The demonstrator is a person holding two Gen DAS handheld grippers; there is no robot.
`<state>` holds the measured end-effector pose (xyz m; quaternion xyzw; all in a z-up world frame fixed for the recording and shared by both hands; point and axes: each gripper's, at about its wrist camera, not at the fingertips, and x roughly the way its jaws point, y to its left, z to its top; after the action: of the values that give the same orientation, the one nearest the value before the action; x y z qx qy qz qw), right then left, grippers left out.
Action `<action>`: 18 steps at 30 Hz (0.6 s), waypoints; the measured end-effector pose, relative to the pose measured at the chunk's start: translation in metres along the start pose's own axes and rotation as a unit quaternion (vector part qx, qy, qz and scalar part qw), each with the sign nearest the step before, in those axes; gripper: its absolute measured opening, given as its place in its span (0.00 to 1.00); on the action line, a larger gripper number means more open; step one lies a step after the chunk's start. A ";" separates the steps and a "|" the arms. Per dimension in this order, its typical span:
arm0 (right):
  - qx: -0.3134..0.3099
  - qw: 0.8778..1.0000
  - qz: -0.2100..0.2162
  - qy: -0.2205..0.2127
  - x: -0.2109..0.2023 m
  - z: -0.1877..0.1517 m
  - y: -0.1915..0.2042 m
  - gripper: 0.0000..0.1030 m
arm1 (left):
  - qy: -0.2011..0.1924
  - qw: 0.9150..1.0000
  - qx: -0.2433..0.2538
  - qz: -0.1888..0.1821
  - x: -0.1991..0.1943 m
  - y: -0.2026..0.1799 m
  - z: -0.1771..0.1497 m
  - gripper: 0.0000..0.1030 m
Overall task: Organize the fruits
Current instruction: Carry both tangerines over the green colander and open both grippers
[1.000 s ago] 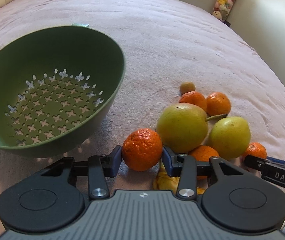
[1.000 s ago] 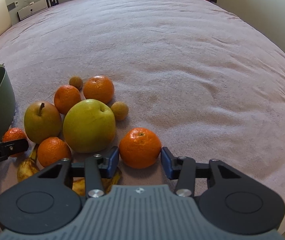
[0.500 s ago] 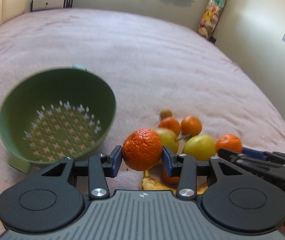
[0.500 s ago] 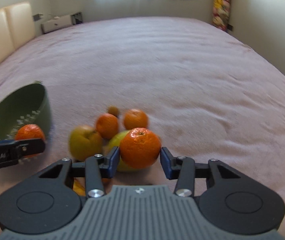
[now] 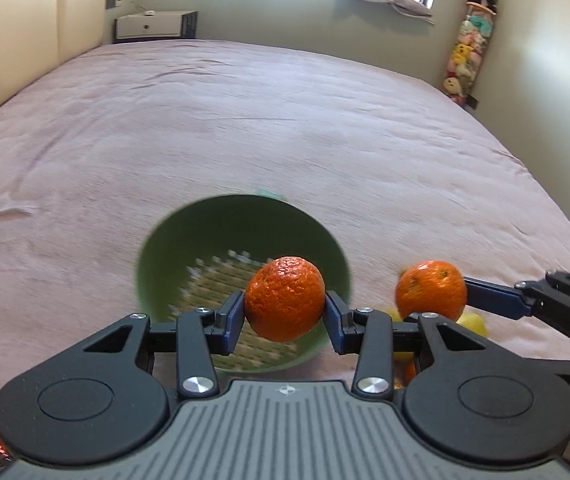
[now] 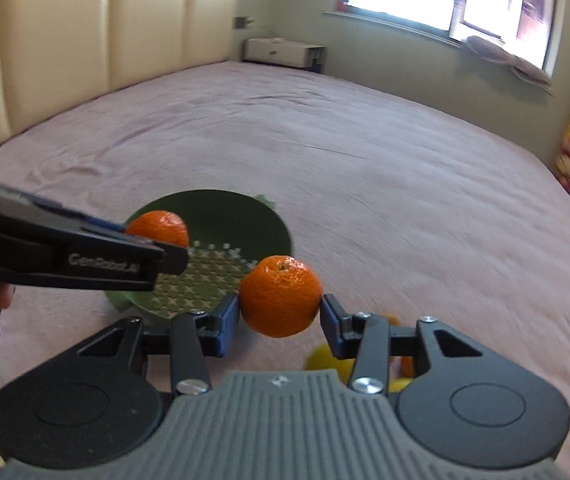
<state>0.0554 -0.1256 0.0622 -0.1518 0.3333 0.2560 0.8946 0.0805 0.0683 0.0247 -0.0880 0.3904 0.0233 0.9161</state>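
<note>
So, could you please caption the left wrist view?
Left gripper carries a mandarin above the green colander.

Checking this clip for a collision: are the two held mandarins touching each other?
Apart. The left wrist view shows pink bedspread between the left gripper's mandarin and the right gripper's mandarin.

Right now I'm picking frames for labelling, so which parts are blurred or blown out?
Left wrist view: colander motion-smeared, held orange and left gripper sharp, window overexposed. Right wrist view: bedspread streaked at right, yellow fruit blurred, window glaring, right gripper crisp.
</note>
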 end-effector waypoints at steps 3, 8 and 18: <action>-0.048 0.999 0.017 0.015 0.014 0.017 0.015 0.41 | 0.012 1.000 -0.004 0.017 0.004 0.012 0.004 0.46; -0.077 0.994 0.052 0.055 0.049 0.032 0.026 0.41 | 0.037 0.999 -0.007 0.036 0.015 0.029 0.008 0.46; -0.127 0.978 0.108 0.122 0.110 0.043 0.047 0.40 | 0.082 0.995 0.002 0.050 0.051 0.042 0.011 0.46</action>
<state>0.1224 -0.0284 0.0144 -0.2575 0.4194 0.3710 0.7875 0.1190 0.1101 -0.0103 -0.0685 0.4677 0.0609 0.8791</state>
